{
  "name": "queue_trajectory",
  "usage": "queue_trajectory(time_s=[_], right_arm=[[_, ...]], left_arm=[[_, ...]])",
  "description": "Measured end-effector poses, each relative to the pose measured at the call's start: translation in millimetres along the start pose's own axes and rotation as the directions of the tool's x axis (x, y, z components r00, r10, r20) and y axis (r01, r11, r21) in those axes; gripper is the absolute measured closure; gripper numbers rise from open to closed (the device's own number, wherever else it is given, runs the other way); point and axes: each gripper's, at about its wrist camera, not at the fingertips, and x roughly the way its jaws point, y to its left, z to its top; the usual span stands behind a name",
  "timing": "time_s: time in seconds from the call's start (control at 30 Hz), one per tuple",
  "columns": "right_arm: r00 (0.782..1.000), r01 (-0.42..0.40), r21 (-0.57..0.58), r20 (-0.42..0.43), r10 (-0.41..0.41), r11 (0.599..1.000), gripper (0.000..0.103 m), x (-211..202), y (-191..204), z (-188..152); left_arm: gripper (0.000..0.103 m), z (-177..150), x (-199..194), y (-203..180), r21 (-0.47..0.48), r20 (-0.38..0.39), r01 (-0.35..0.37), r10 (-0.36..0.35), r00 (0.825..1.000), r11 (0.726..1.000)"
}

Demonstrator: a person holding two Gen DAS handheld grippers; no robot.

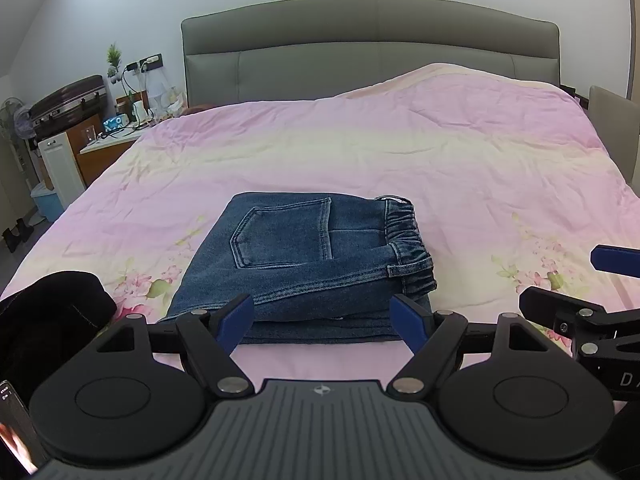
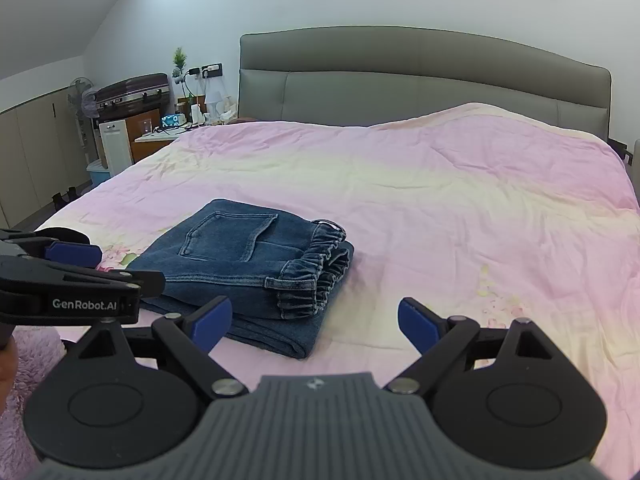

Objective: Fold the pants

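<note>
Blue denim pants point(image 1: 308, 264) lie folded into a compact stack on the pink bedspread point(image 1: 360, 152), back pocket up and elastic waistband to the right. They also show in the right wrist view point(image 2: 248, 264). My left gripper point(image 1: 324, 320) is open and empty, just in front of the stack's near edge. My right gripper point(image 2: 316, 322) is open and empty, to the right of the stack's near corner. The right gripper shows at the right edge of the left wrist view point(image 1: 576, 284), and the left gripper at the left edge of the right wrist view point(image 2: 100, 268).
A grey headboard point(image 1: 368, 48) stands at the back. A nightstand point(image 1: 108, 144) with clutter, a suitcase point(image 1: 68, 104) and a fan point(image 1: 16, 120) are on the left. A dark garment point(image 1: 52, 312) lies at the near left. The bedspread bulges at the back right.
</note>
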Motion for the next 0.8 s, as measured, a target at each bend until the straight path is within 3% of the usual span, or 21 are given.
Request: queue_trajectory(time_s=[0.8], right_arm=[[1.000, -0.009, -0.013, 0.015, 0.009, 1.000, 0.016, -8.1, 1.3, 0.9]], left_arm=[[0.013, 0.6, -4.9, 0.4, -0.003, 0.004, -0.003, 0.003, 1.000, 1.000]])
